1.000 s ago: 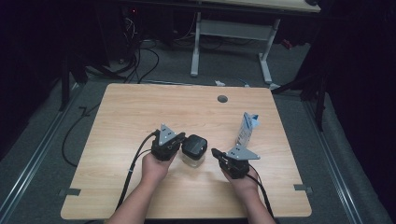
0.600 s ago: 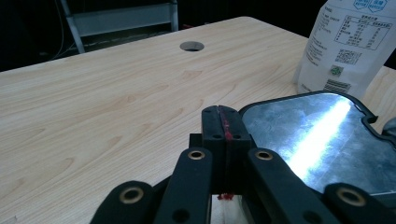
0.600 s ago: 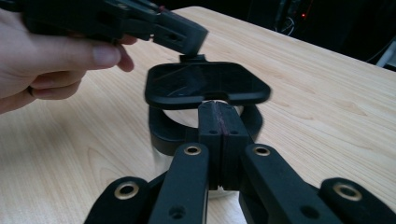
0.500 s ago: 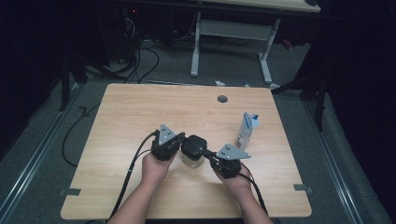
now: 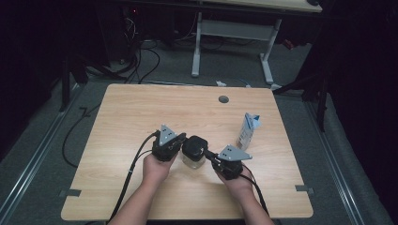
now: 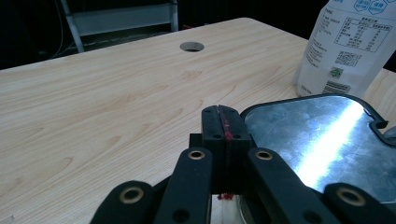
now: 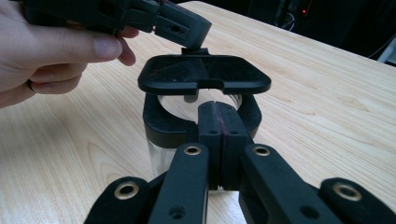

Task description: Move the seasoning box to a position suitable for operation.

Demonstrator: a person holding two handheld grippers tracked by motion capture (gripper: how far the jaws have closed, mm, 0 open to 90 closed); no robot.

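At the near centre of the wooden table (image 5: pixel 141 112), a clear jar (image 5: pixel 194 158) with a black lid (image 7: pixel 204 74) stands between two hand-held grippers. The left gripper (image 5: pixel 177 143) pinches the lid's edge; the right gripper (image 5: pixel 210 155) clamps the jar's black rim. A white carton (image 5: pixel 247 130) stands far right.

We note: black lid (image 7: pixel 204 74) on clear jar (image 7: pixel 161 149); white carton (image 5: pixel 247 130), blue print; pale wood-grain counter (image 5: pixel 141 112); black tools.
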